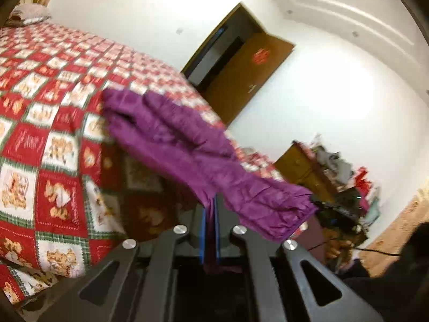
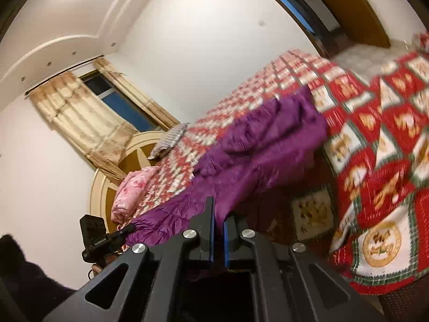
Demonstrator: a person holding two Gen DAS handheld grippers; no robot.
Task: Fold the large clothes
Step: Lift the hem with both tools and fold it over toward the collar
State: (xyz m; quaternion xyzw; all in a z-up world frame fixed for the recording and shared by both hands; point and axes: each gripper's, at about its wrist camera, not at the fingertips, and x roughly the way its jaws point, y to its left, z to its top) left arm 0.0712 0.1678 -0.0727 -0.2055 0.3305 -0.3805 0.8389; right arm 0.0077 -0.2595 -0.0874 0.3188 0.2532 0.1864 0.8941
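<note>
Both grippers lift a crinkled purple fabric garment (image 1: 187, 145) off the bed with its red-and-white patchwork quilt (image 1: 40, 139); it runs from mid-frame to lower centre. The left hand-held gripper (image 1: 210, 206) is clamped on one edge. The right hand-held gripper (image 2: 218, 214) appears clamped on another, a narrow gap showing. This looks like the spreading step; next, pull it taut and lay it flat.

Open air right of the left jaws toward the door (image 1: 241, 80); blocked ahead by bed (image 1: 53, 94) and purple garment (image 1: 187, 147)
</note>
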